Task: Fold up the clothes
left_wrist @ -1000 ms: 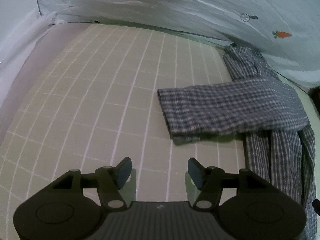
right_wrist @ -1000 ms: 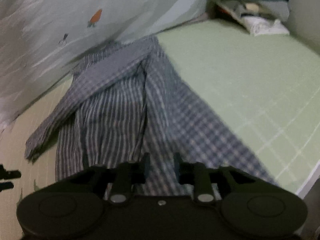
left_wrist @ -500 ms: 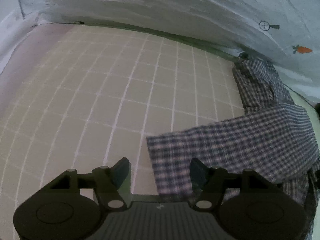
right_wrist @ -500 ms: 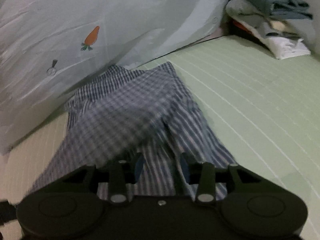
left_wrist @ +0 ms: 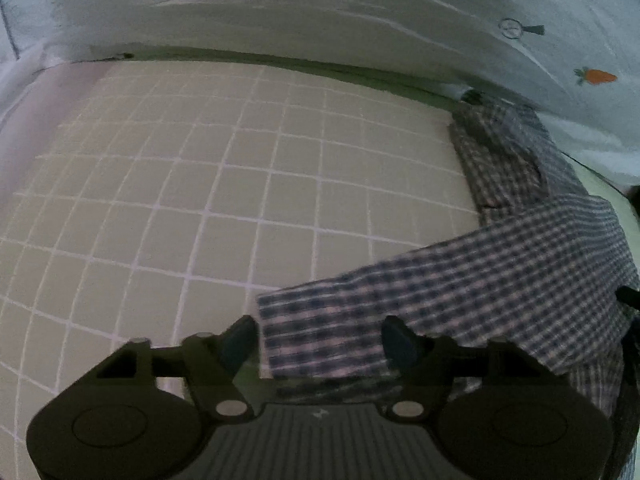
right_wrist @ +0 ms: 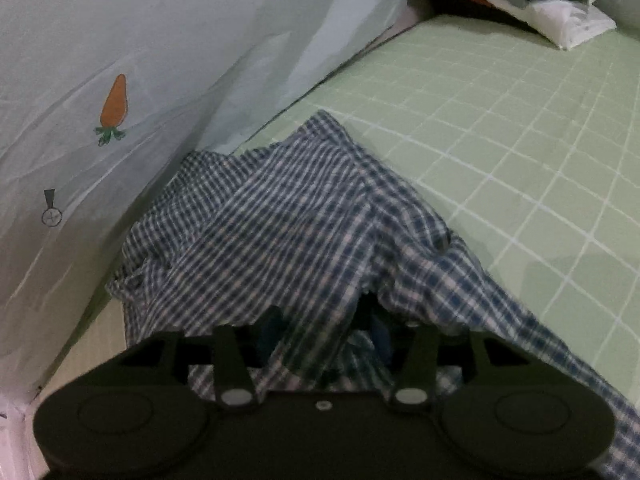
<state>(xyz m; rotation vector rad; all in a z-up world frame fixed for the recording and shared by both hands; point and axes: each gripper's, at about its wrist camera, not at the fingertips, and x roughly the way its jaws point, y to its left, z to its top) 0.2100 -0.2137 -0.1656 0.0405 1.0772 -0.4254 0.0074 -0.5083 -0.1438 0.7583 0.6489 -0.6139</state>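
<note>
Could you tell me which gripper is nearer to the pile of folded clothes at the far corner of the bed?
Right. The right gripper sits in the checked shirt, with the pile of folded clothes ahead of it. The left gripper faces the shirt sleeve; no pile shows there.

I see a pale quilt (right_wrist: 168, 40) printed with 1 carrot (right_wrist: 114, 104) along the grid-checked mattress's (left_wrist: 200, 200) far edge; a clothes pile (right_wrist: 540, 4) fills its far right corner.

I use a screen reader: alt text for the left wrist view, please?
An open left gripper straddles the cuff end of a blue checked shirt sleeve lying on a beige grid-patterned bedsheet; a pale carrot-print quilt lies behind.
</note>
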